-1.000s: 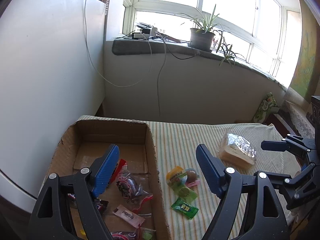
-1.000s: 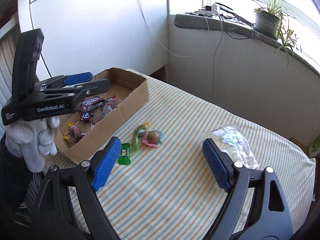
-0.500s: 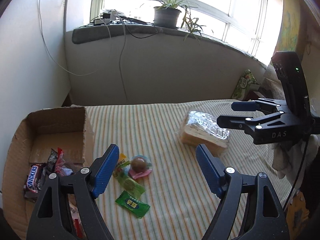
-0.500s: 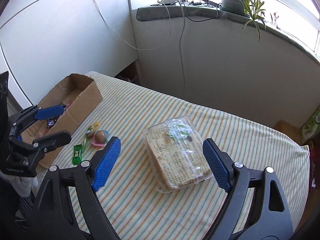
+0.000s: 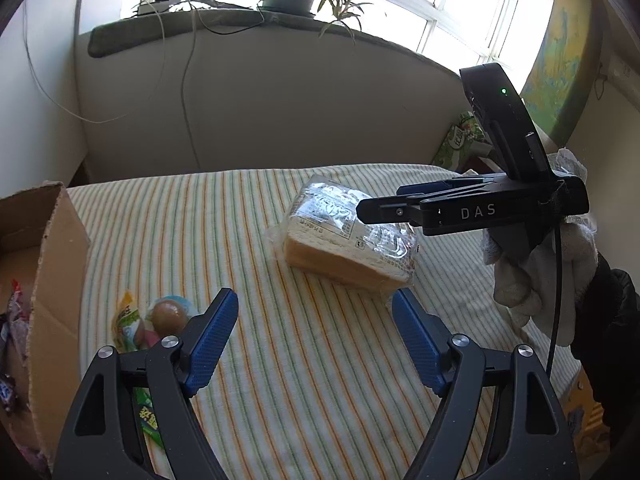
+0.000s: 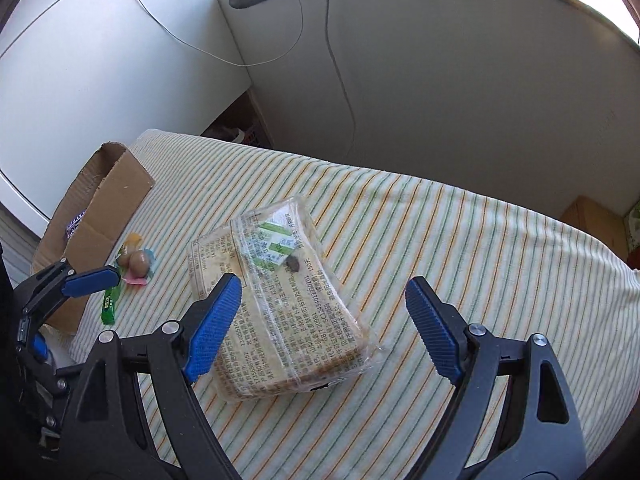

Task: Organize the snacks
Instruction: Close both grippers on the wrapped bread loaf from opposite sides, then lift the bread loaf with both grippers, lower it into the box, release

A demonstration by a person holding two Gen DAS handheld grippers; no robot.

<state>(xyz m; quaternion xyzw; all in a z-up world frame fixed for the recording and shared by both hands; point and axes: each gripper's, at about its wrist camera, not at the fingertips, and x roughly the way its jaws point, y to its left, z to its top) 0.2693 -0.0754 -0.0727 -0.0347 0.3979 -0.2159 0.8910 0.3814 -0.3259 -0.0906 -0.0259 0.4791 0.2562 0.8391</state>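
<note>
At far left the cardboard box point(image 5: 56, 280) holds wrapped candy bars point(image 5: 12, 320); loose sweets point(image 5: 160, 320) lie just beside it on the striped cloth point(image 5: 320, 380); my left gripper point(image 5: 314, 340) gapes empty; the bagged bread point(image 6: 276, 304) lies under my right gripper point(image 6: 322, 322), spread wide, holding nothing.

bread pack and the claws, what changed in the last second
Both claws swung away from the cardboard box toward the bread pack: the right claw now hangs open over it, the left claw open nearby. Nothing was grasped. Bread pack and loose candies stayed put.
</note>
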